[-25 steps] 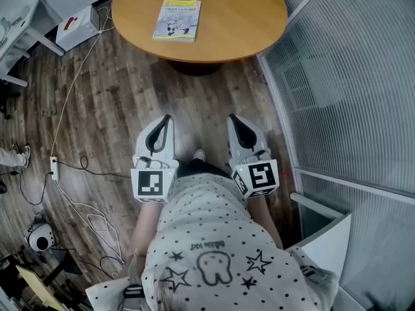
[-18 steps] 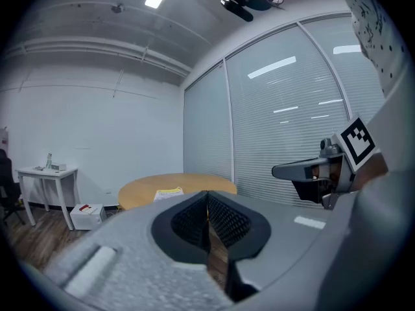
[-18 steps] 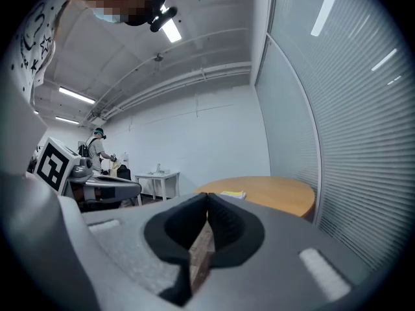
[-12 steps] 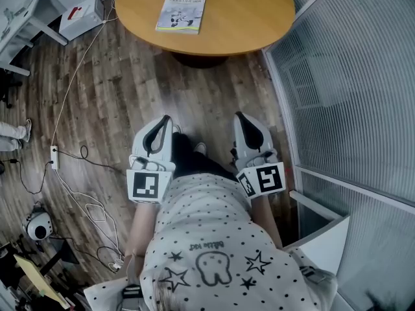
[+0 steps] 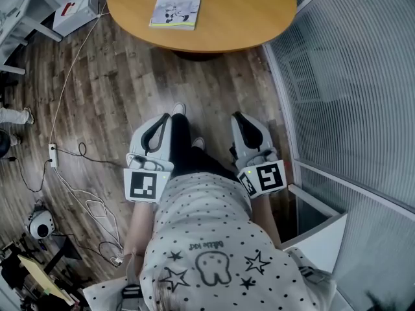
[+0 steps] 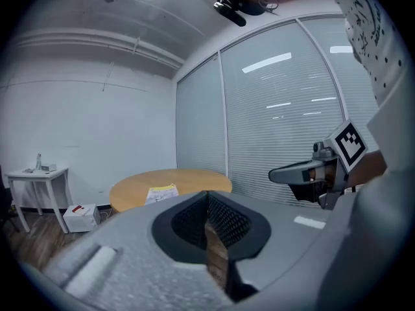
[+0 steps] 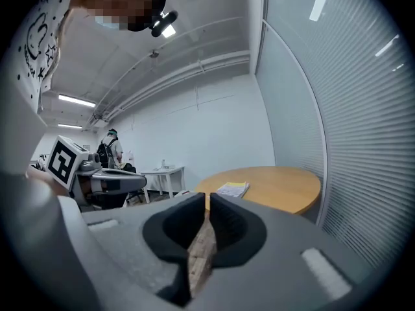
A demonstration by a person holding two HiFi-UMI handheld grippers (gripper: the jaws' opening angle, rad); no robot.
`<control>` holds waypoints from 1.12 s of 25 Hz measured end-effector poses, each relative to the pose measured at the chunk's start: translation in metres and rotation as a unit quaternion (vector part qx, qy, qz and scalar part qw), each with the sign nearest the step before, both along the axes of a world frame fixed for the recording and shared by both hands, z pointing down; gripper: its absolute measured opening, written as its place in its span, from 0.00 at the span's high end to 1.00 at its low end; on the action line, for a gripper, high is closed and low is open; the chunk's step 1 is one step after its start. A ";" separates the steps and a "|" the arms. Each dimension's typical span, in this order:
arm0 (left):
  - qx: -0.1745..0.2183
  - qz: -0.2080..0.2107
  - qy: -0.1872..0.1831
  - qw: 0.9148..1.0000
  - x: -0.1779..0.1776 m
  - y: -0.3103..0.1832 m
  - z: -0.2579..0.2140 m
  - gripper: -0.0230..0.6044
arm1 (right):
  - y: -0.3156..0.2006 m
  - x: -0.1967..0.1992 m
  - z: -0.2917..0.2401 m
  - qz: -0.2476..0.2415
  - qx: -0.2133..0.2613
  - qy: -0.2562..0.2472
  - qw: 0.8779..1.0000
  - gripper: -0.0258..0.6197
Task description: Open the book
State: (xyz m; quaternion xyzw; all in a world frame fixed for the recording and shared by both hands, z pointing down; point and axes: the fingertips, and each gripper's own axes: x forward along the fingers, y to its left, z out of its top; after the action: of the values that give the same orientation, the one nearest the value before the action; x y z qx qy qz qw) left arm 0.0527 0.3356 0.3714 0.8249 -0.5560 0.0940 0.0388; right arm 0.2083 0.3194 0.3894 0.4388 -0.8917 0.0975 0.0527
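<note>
— Jaws?
— Your left gripper and right gripper are both closed and empty.
— The book?
— It lies shut on the left part of the round table, well ahead of you. There is open floor between, and the glass wall runs close along your right.

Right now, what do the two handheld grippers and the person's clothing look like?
The left gripper and right gripper share pale grey, rounded shells that taper toward the tips, with black textured pads lining the jaws. Each carries a white cube with a black square marker at its rear. The person wears a white shirt printed with black dots, stars and a tooth drawing.
</note>
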 end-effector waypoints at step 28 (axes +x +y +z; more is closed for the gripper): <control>0.015 0.039 0.007 0.999 -0.128 -0.214 -0.011 0.95 | -0.196 -0.092 0.000 0.077 -0.038 0.043 0.995 0.95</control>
State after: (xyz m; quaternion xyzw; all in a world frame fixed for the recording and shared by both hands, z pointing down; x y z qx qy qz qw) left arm -0.0748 0.1215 0.3606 0.8469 -0.5248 0.0812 0.0271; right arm 0.1167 0.1238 0.3899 0.5079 -0.8477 0.1162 0.0996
